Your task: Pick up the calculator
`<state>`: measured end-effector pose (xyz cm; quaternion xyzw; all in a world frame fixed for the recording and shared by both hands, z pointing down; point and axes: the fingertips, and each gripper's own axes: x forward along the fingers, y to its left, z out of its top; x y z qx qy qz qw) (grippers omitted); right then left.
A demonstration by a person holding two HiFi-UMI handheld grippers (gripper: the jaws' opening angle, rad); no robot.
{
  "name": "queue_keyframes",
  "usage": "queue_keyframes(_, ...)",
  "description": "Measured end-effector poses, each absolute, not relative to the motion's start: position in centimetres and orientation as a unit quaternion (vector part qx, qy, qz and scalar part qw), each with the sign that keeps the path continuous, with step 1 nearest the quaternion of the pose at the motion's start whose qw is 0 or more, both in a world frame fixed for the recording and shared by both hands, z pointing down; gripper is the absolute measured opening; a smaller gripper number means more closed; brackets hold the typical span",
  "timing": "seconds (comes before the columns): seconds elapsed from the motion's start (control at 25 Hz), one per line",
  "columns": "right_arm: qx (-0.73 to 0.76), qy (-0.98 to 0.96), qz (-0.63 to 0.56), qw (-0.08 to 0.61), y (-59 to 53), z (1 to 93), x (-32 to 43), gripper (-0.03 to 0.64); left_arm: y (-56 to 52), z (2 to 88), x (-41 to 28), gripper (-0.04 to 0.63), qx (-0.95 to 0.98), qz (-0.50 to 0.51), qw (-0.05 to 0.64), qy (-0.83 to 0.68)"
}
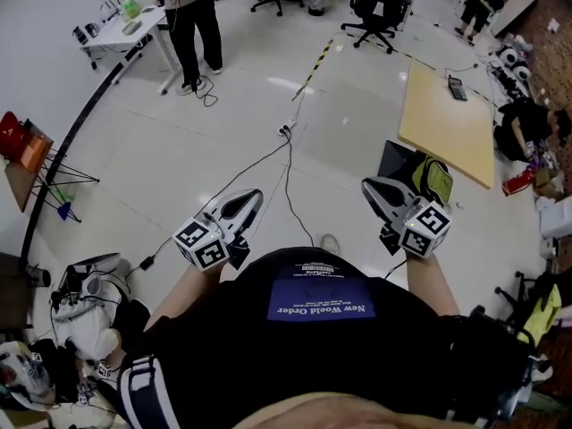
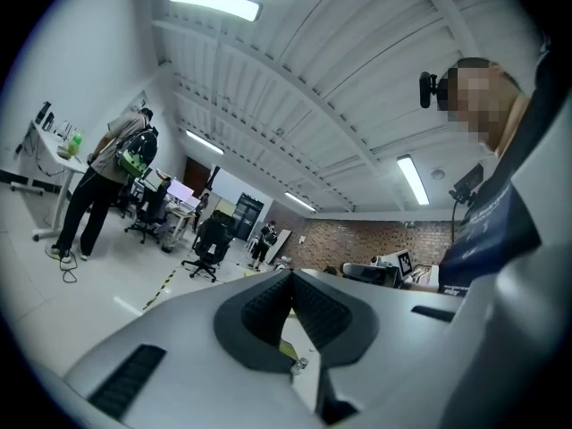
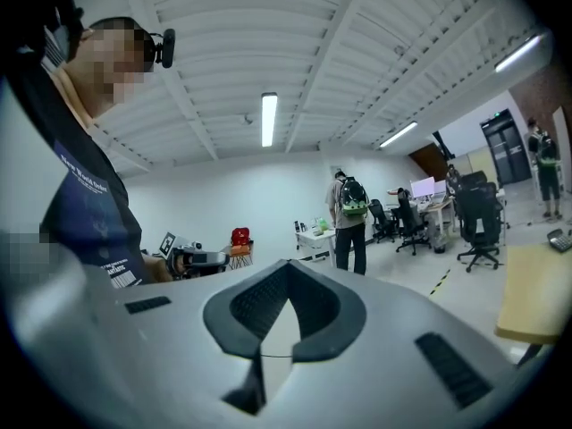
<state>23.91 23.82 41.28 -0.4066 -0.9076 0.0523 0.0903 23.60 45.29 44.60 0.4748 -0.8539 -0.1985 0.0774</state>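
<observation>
Left gripper [image 1: 252, 197]: jaws together, nothing between them. Right gripper [image 1: 370, 187]: jaws together, also empty. Calculator [image 1: 457, 88] lies on the wooden tabletop [image 1: 447, 137], well ahead of both jaws, right of the right ones.

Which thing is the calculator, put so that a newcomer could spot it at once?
Look to the pale wooden tabletop at the upper right of the head view. Near its far edge lies the calculator, a small dark slab. It is the only thing on that tabletop.
</observation>
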Motion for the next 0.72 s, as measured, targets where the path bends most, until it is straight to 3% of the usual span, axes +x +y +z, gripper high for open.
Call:
queue_keyframes(0.4,-0.446,-0.888,0.06,0.089,8.9,39.3,5.9,-0.014,27.9,40.0,7.0,0.006,0.465,-0.227,0.054,-0.854)
queue_keyframes(0.72,-0.425,-0.899,0.068,0.087,3.1,39.9,-0.5,-0.014,24.0,40.9,-0.1,0.006,0.468,-0.211,0.068,-0.855)
